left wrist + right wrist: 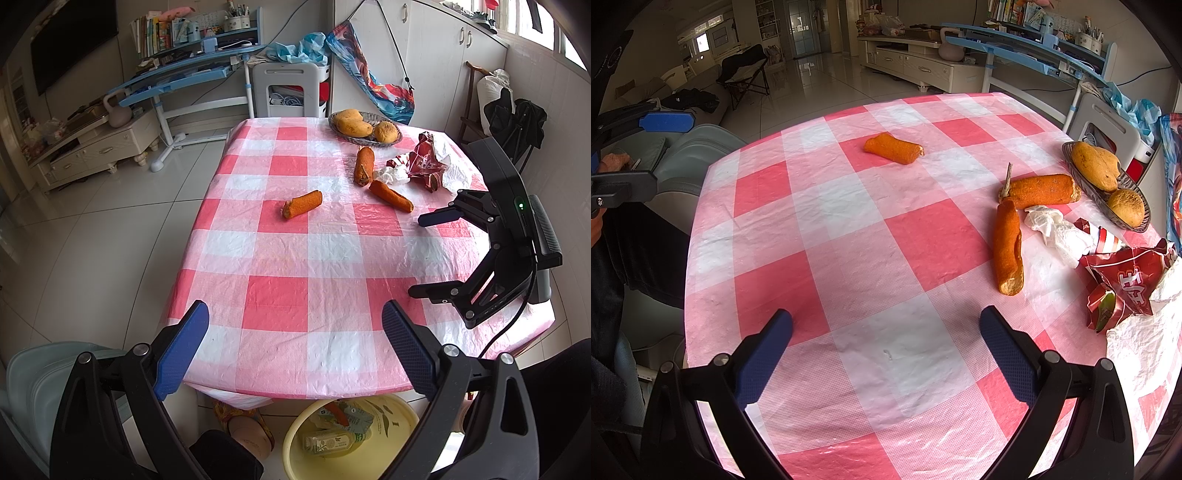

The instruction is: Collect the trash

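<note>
The bench (pixel 280 295) is covered with a pink-and-white checked plastic sheet. In the left wrist view, one orange peel roll (pixel 303 204) lies alone near the centre. At 1 o'clock from it lie two more orange rolls (pixel 364 165) (pixel 390 195), a crumpled white tissue (pixel 391 174) and a red wrapper (pixel 426 162). A glass fruit dish (pixel 364 127) stands at the far edge, at 12 o'clock from the rolls.

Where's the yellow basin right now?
In the left wrist view, the yellow basin sits on the floor under the table's near edge, bottom centre, already holding some trash.
</note>
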